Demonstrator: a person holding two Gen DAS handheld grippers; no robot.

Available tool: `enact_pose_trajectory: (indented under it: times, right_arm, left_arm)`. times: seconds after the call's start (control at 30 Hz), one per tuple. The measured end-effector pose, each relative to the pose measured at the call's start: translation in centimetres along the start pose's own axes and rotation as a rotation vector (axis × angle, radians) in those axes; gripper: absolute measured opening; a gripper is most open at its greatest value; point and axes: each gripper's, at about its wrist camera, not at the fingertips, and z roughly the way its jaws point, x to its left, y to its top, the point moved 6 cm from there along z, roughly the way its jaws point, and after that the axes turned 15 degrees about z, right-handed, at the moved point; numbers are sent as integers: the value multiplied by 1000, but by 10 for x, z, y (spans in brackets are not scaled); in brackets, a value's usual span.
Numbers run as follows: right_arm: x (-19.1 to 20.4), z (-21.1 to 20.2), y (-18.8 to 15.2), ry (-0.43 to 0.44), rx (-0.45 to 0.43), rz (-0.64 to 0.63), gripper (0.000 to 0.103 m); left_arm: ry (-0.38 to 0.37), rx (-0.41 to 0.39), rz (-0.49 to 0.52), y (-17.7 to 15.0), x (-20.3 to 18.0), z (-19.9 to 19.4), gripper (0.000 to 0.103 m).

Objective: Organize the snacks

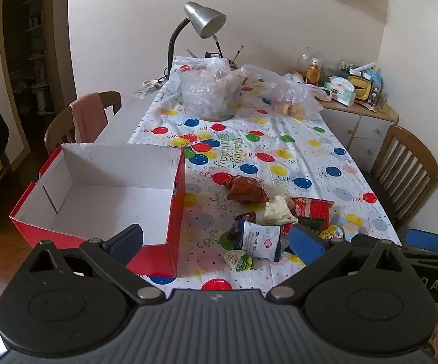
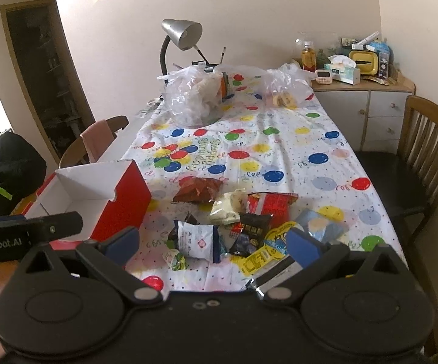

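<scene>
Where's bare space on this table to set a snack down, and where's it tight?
Free: inside the red box, which shows only bare floor; the mid-table cloth between the brown packet and the big clear bag; the right edge strip beside the chair. Crowded: the snack pile at the near edge, in front of both open grippers.

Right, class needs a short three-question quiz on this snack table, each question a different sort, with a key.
1. True or false: the red box already holds snacks.
2. The brown packet lies: A) inside the box, B) on the tablecloth beyond the white-and-blue packet, C) on the chair.
3. Fill in: the left tool and right tool are both ____.

Key: 1 false; 2 B; 3 open.
</scene>
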Motion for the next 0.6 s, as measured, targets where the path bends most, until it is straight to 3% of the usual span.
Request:
enact_pose_trajectory:
  times: [0.6]
  right_arm:
    - [12, -15, -5, -43, -33, 29, 103]
  left_arm:
    - [-38, -40, 27, 1, 10, -11, 103]
